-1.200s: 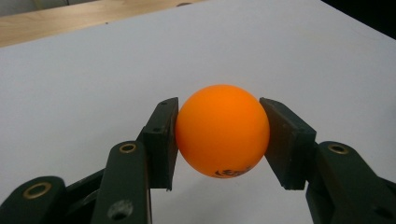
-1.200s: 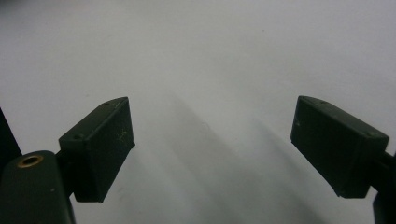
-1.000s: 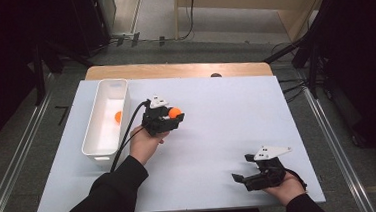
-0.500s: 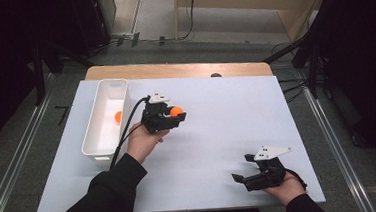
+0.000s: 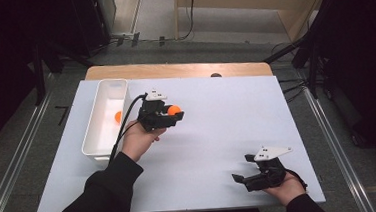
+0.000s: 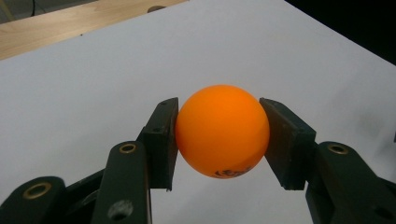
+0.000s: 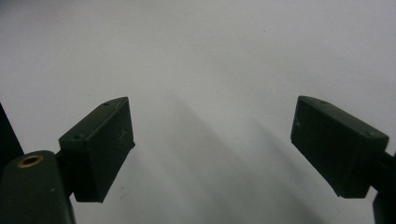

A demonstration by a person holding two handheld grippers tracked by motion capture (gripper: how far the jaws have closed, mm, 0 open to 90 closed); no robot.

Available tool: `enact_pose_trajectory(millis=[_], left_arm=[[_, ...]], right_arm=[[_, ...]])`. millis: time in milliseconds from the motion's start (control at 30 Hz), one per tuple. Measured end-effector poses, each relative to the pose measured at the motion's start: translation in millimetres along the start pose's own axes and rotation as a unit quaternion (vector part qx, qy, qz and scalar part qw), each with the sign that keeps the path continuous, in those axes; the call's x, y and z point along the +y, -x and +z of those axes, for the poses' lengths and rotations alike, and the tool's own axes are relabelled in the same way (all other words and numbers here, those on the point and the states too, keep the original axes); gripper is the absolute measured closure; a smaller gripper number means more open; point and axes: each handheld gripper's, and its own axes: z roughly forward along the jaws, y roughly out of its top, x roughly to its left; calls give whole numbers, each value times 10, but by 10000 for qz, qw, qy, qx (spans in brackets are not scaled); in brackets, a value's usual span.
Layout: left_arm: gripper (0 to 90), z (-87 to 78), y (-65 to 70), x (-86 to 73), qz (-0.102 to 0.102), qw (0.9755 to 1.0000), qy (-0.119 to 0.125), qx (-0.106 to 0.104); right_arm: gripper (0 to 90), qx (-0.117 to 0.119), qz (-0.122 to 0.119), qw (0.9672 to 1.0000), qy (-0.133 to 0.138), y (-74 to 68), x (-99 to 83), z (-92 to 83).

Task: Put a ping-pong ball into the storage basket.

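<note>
Left gripper (image 6: pixel 219 135) of mine clamps the orange ball (image 6: pixel 222 130) between both pads. Its printed mark faces down toward me. Right gripper (image 7: pixel 212 144) gapes wide over the table (image 5: pixel 218 134).

In the high view we see the second orange ball (image 5: pixel 118 117) in the white bin (image 5: pixel 105 89) half hidden behind the cable (image 5: pixel 127 121) of the left tongs (image 5: pixel 175 115). The dark print on the held ball (image 6: pixel 222 130) is too curled under to read. In the right gripper view both arms of the right tongs (image 7: pixel 212 144) are cut off by the bottom edge. Both sleeves (image 5: pixel 102 202) run off the bottom edge.
</note>
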Motion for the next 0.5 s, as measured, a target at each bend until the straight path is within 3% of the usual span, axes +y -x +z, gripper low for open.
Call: enact_pose_trajectory(millis=[200,367,500], left_arm=[[500,-45,17,32,78,10000,-38,-49],[500,-78,23,60,-11,9997,-27,-249],[500,-116,17,78,10,9996,-18,-286]], right_arm=[[122,9,-5,10000,-9,-1,2,-6],[122,13,-10,10000,1,-6,1,-6],[122,16,-27,10000,-11,-7,-1,-4]])
